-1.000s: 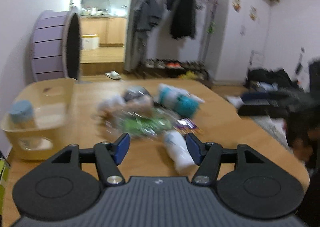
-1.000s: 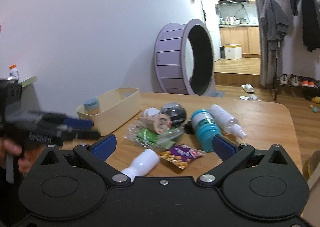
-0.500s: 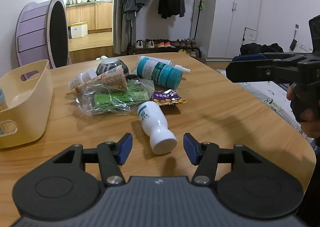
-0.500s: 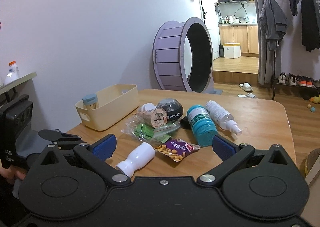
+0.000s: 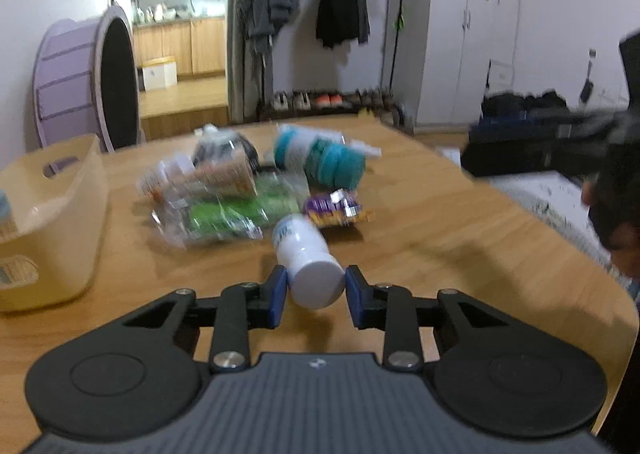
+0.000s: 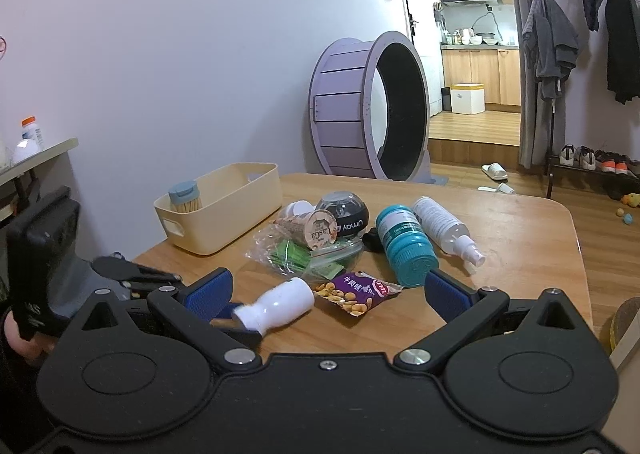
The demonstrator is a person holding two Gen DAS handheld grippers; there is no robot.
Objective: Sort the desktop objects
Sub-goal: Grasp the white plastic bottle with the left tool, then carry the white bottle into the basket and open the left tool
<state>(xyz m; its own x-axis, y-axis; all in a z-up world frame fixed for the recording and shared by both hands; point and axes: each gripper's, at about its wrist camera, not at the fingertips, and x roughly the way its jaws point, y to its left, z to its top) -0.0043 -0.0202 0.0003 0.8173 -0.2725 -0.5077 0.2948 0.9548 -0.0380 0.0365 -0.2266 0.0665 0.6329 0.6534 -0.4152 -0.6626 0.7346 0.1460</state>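
A: What sits at the left of the table (image 6: 520,238)?

B: A cream plastic bin (image 6: 224,209) with a blue-capped toothpick jar (image 6: 185,197) standing in its near corner.

A: And the left hand-held gripper (image 5: 315,290)?

B: Its blue pads bracket the cap end of the small white bottle (image 5: 308,258), which lies on its side. The pads are right against it on both sides, but the frame is blurred, so I cannot tell whether they grip it.

A: What lies beyond the bottle?

B: A clear bag of green packets (image 6: 304,254), a paper cup (image 6: 312,230) lying on the bag, a black round container (image 6: 346,211), a purple snack packet (image 6: 356,292), a teal-capped bottle (image 6: 404,244) and a white spray bottle (image 6: 444,230), all bunched mid-table.

A: The right hand-held gripper (image 6: 326,290)?

B: Released, fingers spread wide, holding nothing, held above the near edge.
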